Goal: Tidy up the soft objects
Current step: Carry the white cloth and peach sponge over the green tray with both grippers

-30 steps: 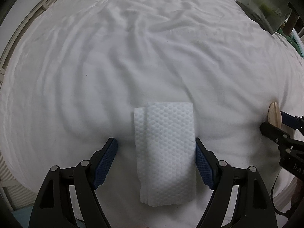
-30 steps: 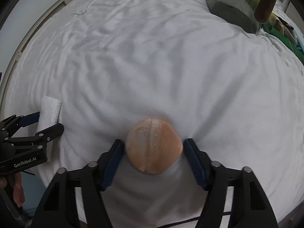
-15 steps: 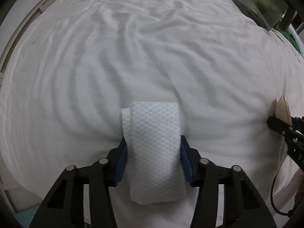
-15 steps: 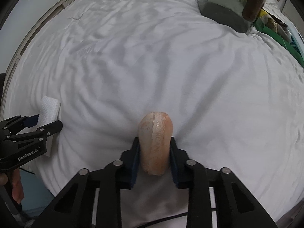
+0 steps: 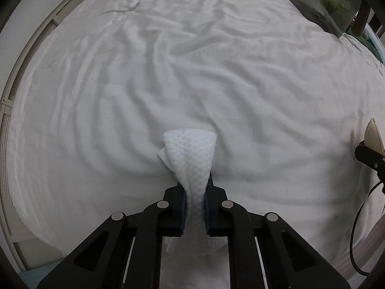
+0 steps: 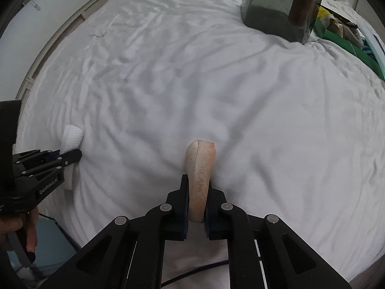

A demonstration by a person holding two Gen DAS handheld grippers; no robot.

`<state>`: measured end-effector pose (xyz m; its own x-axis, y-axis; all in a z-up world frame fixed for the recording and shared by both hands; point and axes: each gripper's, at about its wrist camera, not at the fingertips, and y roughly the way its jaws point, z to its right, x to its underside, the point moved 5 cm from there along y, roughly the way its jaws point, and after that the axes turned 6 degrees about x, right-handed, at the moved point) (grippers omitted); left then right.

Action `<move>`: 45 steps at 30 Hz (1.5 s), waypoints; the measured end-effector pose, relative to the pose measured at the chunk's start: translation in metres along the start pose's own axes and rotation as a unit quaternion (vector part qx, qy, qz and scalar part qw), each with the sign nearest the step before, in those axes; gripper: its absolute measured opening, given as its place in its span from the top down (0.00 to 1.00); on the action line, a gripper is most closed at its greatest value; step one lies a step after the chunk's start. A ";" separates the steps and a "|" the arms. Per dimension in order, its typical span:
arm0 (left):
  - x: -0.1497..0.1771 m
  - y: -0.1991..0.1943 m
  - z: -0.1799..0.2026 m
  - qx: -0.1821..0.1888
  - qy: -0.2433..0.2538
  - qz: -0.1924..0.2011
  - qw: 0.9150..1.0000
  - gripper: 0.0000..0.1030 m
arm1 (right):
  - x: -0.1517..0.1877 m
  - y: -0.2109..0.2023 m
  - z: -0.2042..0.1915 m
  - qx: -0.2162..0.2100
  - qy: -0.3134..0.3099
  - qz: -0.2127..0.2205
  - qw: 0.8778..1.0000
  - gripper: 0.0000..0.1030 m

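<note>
A white dimpled cloth (image 5: 190, 149), folded, is pinched into a narrow waist between the blue pads of my left gripper (image 5: 194, 180), whose jaws are closing on it just above the white bedsheet (image 5: 192, 60). My right gripper (image 6: 196, 180) is shut on a peach-coloured soft pad (image 6: 201, 159) with lettering, squeezed flat and standing on edge. The right wrist view also has the left gripper (image 6: 72, 155) at the left edge with the cloth (image 6: 72, 136) sticking out of it. At the right edge of the left wrist view is the pad (image 5: 373, 134).
A grey-green box (image 6: 269, 12) stands at the far right of the bed beside a brown wooden post (image 6: 305, 0). Green items (image 6: 341, 41) lie past it. The pale bed frame (image 5: 36, 48) curves along the left. A hand (image 6: 26, 228) grips the left tool.
Both grippers went from open around their objects to closed on them. The cloth got bunched narrow and the round pad got squashed flat. Both lifted slightly off the sheet.
</note>
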<state>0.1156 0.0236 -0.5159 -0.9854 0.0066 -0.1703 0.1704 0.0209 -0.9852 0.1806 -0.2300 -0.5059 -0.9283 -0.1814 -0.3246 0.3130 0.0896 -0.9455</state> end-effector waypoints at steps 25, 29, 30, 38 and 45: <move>-0.091 -0.123 0.219 0.117 0.136 0.058 0.982 0.91 | -0.012 -0.114 0.142 0.000 0.067 0.057 0.996 0.93; -0.108 -0.138 0.266 0.144 0.165 0.068 0.973 0.91 | -0.017 -0.134 0.192 0.031 0.078 0.070 0.994 0.93; -0.117 -0.142 0.282 0.152 0.170 0.072 0.971 0.91 | -0.019 -0.140 0.200 0.037 0.081 0.074 0.993 0.93; -0.199 -0.143 0.365 0.178 0.169 0.114 0.963 0.91 | -0.053 -0.159 0.280 0.085 0.083 0.110 0.987 0.93; -0.299 -0.122 0.399 0.151 0.131 0.157 0.967 0.91 | -0.104 -0.150 0.328 0.117 0.075 0.142 0.980 0.92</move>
<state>0.3885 -0.3803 -0.3539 -0.8434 0.2195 -0.4903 0.4140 -0.3160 -0.8537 0.2958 -0.5459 -0.3388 -0.8110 -0.0338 -0.5840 0.5836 -0.1148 -0.8039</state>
